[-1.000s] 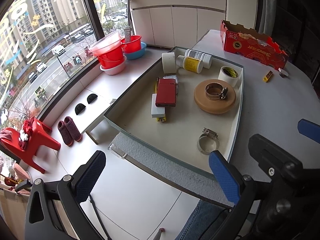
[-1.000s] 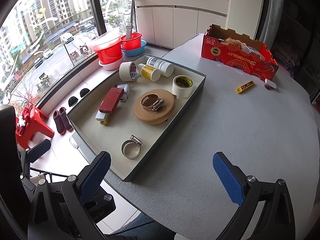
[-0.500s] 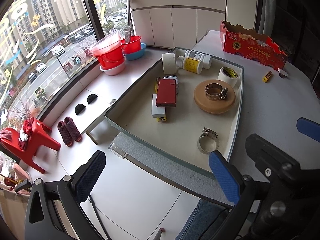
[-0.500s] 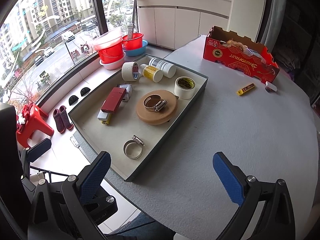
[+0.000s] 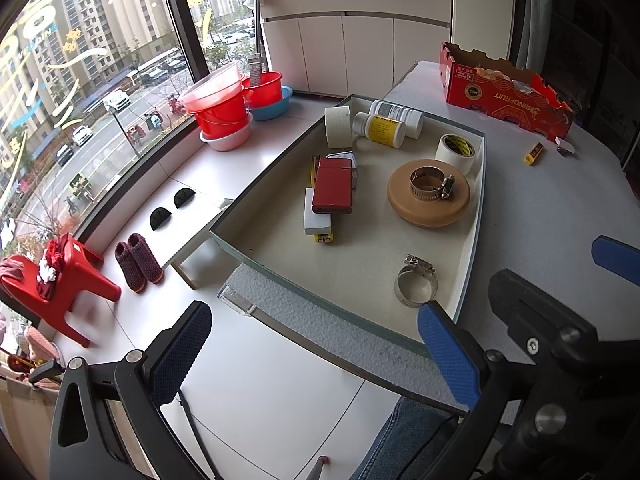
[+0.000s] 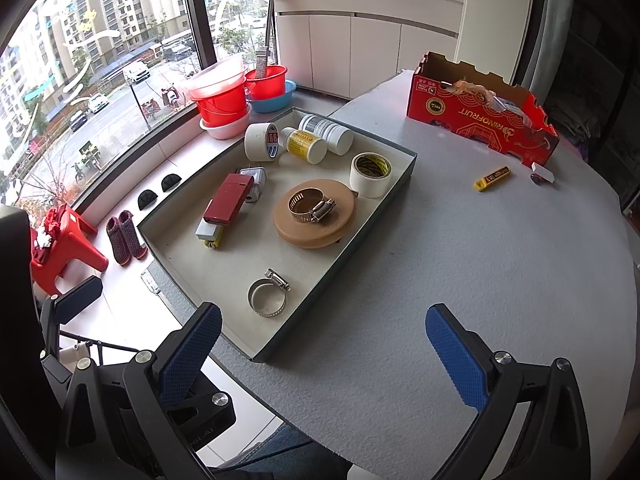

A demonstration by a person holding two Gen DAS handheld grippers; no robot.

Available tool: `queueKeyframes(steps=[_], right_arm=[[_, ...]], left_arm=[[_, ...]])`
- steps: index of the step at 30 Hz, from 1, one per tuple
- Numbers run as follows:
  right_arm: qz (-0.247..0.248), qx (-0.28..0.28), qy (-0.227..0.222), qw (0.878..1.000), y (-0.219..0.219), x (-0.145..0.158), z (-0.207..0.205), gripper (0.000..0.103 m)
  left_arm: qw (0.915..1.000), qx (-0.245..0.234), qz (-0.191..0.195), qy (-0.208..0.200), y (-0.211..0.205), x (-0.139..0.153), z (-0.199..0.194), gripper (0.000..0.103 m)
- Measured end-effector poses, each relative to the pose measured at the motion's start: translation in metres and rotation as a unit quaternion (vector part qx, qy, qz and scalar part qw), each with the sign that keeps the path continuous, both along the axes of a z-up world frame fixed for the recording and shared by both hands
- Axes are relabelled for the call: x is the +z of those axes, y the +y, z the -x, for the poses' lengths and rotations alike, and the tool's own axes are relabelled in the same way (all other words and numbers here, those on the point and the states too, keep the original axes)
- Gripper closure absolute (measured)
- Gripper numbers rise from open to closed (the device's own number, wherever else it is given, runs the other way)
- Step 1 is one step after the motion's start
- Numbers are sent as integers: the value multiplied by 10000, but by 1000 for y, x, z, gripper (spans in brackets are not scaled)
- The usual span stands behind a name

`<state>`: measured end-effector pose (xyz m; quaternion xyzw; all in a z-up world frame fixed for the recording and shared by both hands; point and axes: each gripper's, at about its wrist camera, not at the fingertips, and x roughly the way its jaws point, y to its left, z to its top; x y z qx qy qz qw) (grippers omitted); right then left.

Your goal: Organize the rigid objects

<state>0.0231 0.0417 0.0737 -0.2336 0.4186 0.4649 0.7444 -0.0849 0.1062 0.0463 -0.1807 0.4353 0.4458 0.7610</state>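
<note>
A shallow grey tray [image 6: 396, 196] sits on the grey table [image 6: 480, 280], its left part overhanging the table edge, and holds most of the rigid items. Near its front end lies a loose steel hose clamp [image 6: 267, 293]; a second hose clamp [image 6: 311, 205] rests on top of a tan disc [image 6: 316, 230] in the middle. Left of the disc, a red case [image 6: 228, 199] lies across a white block [image 6: 206, 231] and a yellow item that is mostly hidden beneath them, so its kind is unclear. A tape roll [image 6: 370, 174] stands just beside the disc at the tray's right wall; another tape roll [image 6: 262, 142] and two white bottles [image 6: 318, 138] crowd the far end. Outside the tray, a yellow utility knife [image 6: 492, 178] and a small white piece lie near the red cardboard box [image 6: 480, 116], whose contents are hard to make out. The right gripper [image 6: 322, 350] hovers over the tray's near corner, its jaws spread wide and gripping nothing. The left gripper [image 5: 314, 354] hangs off the table's edge above the floor, equally wide and empty; its right finger is partly overlapped by the other tool's black body.
</note>
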Motion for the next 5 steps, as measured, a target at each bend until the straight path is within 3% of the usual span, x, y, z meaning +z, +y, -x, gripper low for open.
queueKeyframes(steps=[5], right_arm=[[31,23,-49,10000,2,0,1,0]], left_arm=[[9998,55,-212,-11,-2,3,2,0]])
